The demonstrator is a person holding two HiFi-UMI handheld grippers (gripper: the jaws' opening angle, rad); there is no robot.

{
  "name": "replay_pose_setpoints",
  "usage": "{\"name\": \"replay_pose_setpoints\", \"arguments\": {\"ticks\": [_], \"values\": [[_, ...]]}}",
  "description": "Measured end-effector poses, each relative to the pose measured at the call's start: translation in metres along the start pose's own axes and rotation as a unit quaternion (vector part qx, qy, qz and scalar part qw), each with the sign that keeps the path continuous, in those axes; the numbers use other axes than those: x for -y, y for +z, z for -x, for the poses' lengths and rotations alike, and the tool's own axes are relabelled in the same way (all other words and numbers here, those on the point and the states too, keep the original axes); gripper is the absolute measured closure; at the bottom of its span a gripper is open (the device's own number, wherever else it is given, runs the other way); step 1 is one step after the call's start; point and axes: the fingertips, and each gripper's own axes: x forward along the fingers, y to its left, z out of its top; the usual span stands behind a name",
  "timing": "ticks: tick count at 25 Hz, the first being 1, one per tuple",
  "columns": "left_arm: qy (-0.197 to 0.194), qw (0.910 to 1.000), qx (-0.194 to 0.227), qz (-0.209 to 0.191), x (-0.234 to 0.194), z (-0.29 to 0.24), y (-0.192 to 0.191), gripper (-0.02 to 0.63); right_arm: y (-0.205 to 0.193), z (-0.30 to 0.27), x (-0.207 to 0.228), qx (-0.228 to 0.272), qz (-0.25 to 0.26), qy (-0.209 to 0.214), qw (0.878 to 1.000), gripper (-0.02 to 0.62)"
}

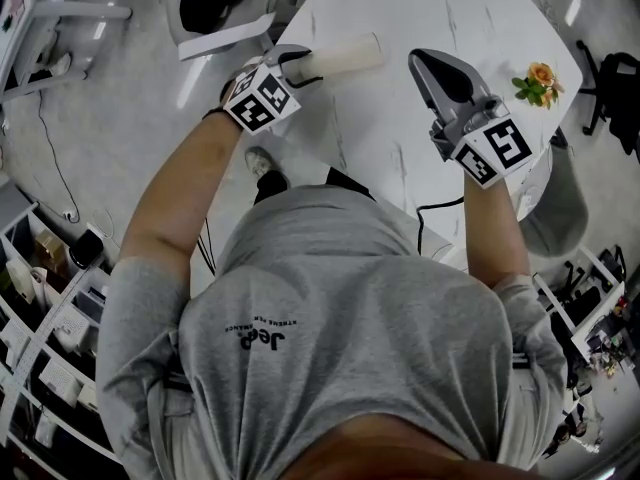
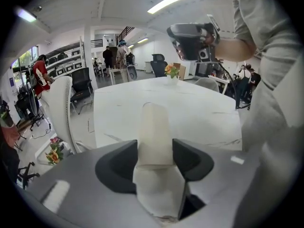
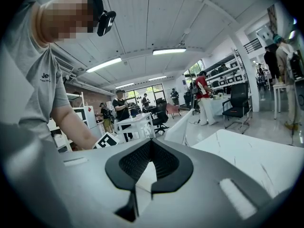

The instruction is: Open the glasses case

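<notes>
**A:** Where is the case, and what has hold of it?

**B:** The cream glasses case (image 2: 154, 127) is at the left side of the white table (image 1: 420, 8). My left gripper (image 1: 302, 68) has its jaws pinching the near end from both sides, and the rest of the case sticks out beyond them. I can't tell whether it rests on the table or hangs just above it. It looks closed.

**A:** And your right?

**B:** The right gripper (image 1: 425, 63) has its jaws pressed together with nothing between them. It hangs over the table's right side, well apart from the case, with the flowers (image 1: 538, 80) further right.

**A:** How do you open it cleanly?

**B:** I'd keep the left pinch firm and level so the case can't swivel. Then I'd spread the right jaws before closing in and take the free end at the lid's edge. An edge crosses the case at my left jaws, perhaps the flap, so I'd check I'm not clamping it shut.
</notes>
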Motion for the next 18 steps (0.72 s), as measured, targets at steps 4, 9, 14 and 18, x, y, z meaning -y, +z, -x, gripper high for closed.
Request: {"name": "replay_pose_setpoints", "arguments": {"ticks": [4, 9, 14, 18], "values": [[-0.009, 0.9999, 0.004, 0.007, -0.003, 0.001, 0.002, 0.327, -0.001, -0.003, 0.0, 0.001, -0.002, 0.001, 1.0, 0.592], [-0.023, 0.999, 0.012, 0.037, -0.002, 0.003, 0.004, 0.328, 0.0, -0.005, 0.0, 0.001, -0.003, 0.002, 1.0, 0.592], [-0.034, 0.9971, 0.021, 0.065, -0.006, 0.002, 0.001, 0.33, -0.009, -0.011, -0.002, -0.014, -0.002, 0.007, 1.0, 0.592], [-0.04, 0.9965, 0.019, 0.07, -0.007, 0.0, 0.0, 0.33, -0.033, -0.021, -0.003, -0.041, -0.005, 0.016, 0.999, 0.592]]}}
